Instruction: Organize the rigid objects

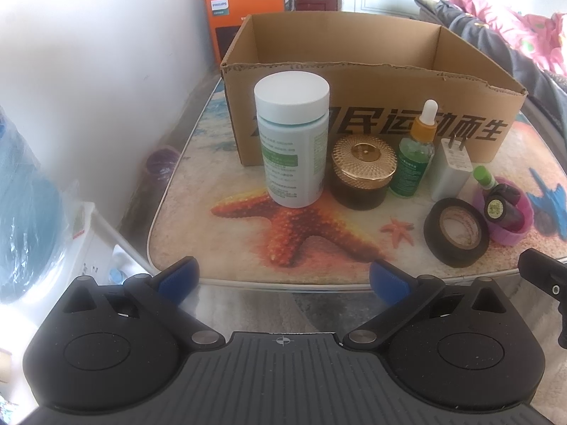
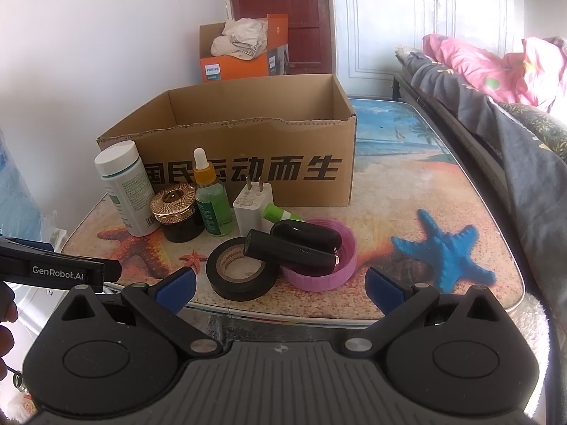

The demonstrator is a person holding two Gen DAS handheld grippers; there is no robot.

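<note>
An open cardboard box [image 1: 372, 134] [image 2: 248, 163] stands at the back of the table. In front of it stand a white pill bottle [image 1: 292, 141] [image 2: 124, 191], a gold-lidded dark jar [image 1: 361, 173] [image 2: 177, 212], a green dropper bottle [image 1: 414, 156] [image 2: 212, 198] and a white charger plug [image 1: 452, 171] [image 2: 250, 207]. A black tape roll [image 1: 457, 232] [image 2: 241, 272] lies beside a pink lid [image 2: 319, 269] [image 1: 510, 223] that holds two black tubes [image 2: 294, 248]. My left gripper [image 1: 283, 279] and right gripper [image 2: 280, 285] are open and empty at the table's front edge.
An orange Philips box [image 2: 234, 56] with cloth stands behind the table. A bed with dark and pink bedding [image 2: 514, 113] lies along the right. A blue water jug [image 1: 24, 212] and a white appliance [image 1: 95, 248] stand at the left. The table top [image 2: 425, 184] has a beach print.
</note>
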